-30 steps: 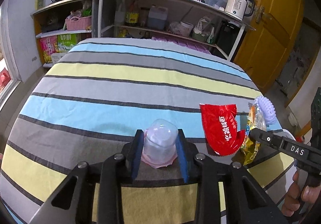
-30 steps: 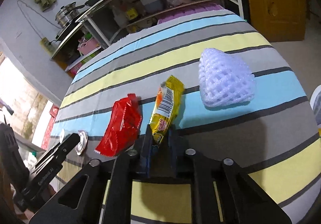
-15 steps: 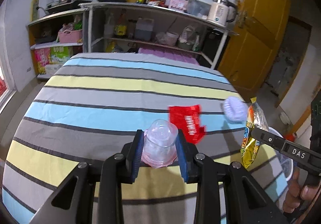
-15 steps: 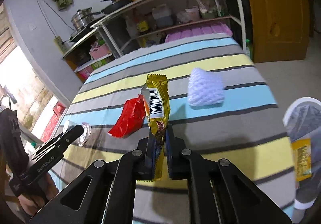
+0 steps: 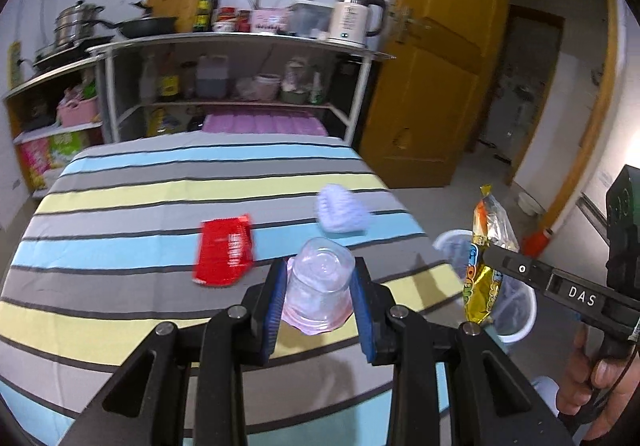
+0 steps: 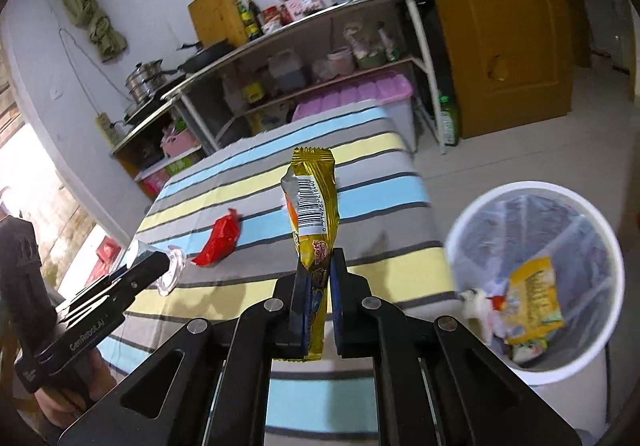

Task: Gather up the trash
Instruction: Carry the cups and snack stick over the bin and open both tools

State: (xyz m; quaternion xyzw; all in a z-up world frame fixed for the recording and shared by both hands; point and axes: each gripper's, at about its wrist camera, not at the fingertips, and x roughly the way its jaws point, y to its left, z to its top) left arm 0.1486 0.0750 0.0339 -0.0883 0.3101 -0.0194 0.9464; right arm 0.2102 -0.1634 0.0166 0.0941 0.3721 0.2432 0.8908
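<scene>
We see the left gripper (image 5: 320, 294) clamped on a clear plastic cup (image 5: 320, 282) above the striped table (image 5: 120, 326). The right gripper (image 6: 318, 294) pinches a yellow snack wrapper (image 6: 314, 206) upright, near the white trash bin (image 6: 536, 274). A red wrapper (image 5: 224, 250) and a foam net (image 5: 340, 212) lie on the table.

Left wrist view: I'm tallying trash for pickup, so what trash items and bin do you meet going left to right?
red wrapper → clear plastic cup in the left gripper → yellow wrapper in front of the white bin.
</scene>
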